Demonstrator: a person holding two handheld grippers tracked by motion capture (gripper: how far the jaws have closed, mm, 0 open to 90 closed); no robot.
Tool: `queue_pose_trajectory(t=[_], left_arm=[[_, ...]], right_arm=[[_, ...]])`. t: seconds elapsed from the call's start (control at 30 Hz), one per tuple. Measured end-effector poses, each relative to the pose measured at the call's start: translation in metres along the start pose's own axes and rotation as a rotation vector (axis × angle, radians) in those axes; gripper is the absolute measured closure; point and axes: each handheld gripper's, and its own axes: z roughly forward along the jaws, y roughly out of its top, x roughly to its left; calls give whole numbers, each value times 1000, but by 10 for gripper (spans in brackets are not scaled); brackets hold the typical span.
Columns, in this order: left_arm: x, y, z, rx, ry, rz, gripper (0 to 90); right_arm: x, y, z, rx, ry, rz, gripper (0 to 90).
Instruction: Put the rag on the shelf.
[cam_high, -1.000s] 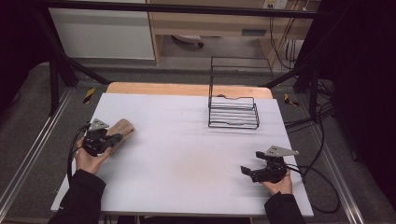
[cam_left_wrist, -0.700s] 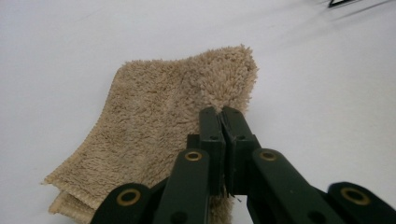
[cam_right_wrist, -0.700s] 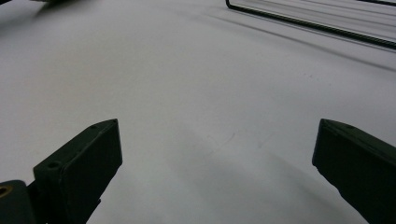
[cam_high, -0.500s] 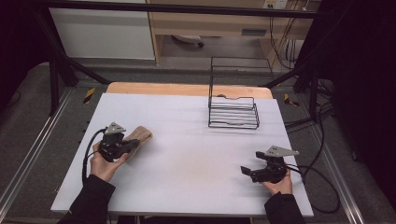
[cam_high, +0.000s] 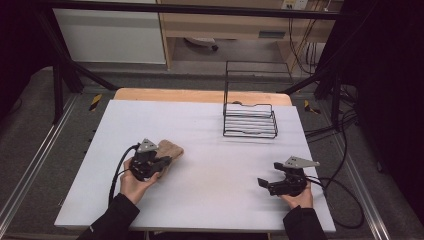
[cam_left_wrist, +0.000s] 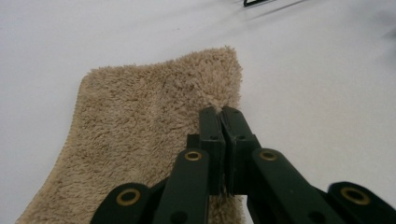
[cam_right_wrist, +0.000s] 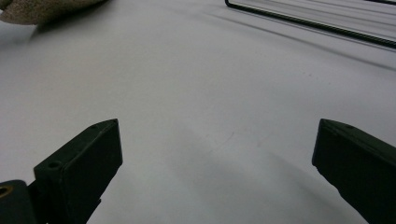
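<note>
1. Left hand-held gripper (cam_high: 159, 163): black two-jaw tool with a grey three-cornered plate on top, held low over the left half of the white surface (cam_high: 200, 200); its jaws are pressed together on the edge of the cloth, as the left gripper view shows (cam_left_wrist: 222, 112)
2. Beige, fluffy rectangular terry cloth (cam_high: 169, 151): lies flat on the surface just ahead of the left hand-held gripper, its near right edge pinched between the jaws; the pile is seen close up in the left gripper view (cam_left_wrist: 149, 126)
3. Right hand-held gripper (cam_high: 265, 184): rests near the front right of the surface, well apart from the cloth, jaws spread wide with nothing between them (cam_right_wrist: 215, 154)
4. Black wire rack (cam_high: 249, 120): stands at the far right of the surface, with an upright back frame and a low basket part, well apart from both hand-held grippers
5. Black cables (cam_high: 116, 175): trail from each hand-held gripper toward the person's sleeves
</note>
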Motion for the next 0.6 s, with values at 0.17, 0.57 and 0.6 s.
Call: queue_pose_trajectory(t=[0.17,0.57,0.6], left_arm=[[-14,4,11,-1,1,-1,872],[-33,0,52,63,-21,26,856],[-33,-1,53,64,-30,27,856]], right_arm=[[0,0,1,1,1,4,23],[1,0,1,-1,3,-1,24],[1,0,1,-1,3,-1,24]])
